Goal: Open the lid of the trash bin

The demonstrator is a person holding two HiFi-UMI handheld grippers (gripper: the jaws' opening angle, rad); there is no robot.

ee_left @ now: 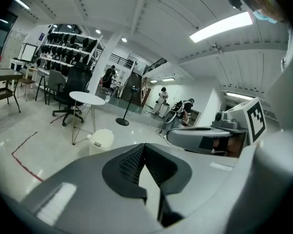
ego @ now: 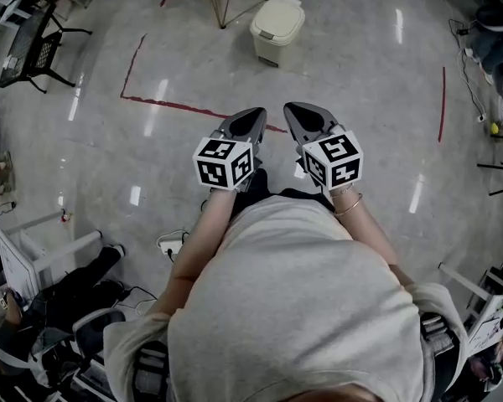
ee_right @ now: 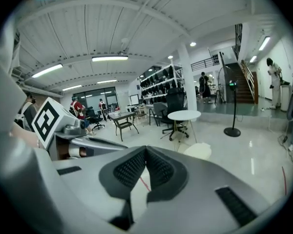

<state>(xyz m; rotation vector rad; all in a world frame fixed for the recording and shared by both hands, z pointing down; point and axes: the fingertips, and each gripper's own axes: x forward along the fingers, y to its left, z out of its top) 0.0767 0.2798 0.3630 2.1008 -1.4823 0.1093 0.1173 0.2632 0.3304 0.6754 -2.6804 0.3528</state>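
Both closed, empty: left tool (ego: 253,114), right tool (ego: 293,109) | trash bin (ego: 276,33) well ahead, lid (ego: 279,15) down

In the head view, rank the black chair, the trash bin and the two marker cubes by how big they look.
1. black chair
2. trash bin, left marker cube and right marker cube: about alike in the picture. The cubes are much nearer the camera, so I won't rank them.

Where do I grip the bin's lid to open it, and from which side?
Probably the lid's near edge, by the grey tab facing you. Come from your side and lift upward; the raised far end looks like the hinge.
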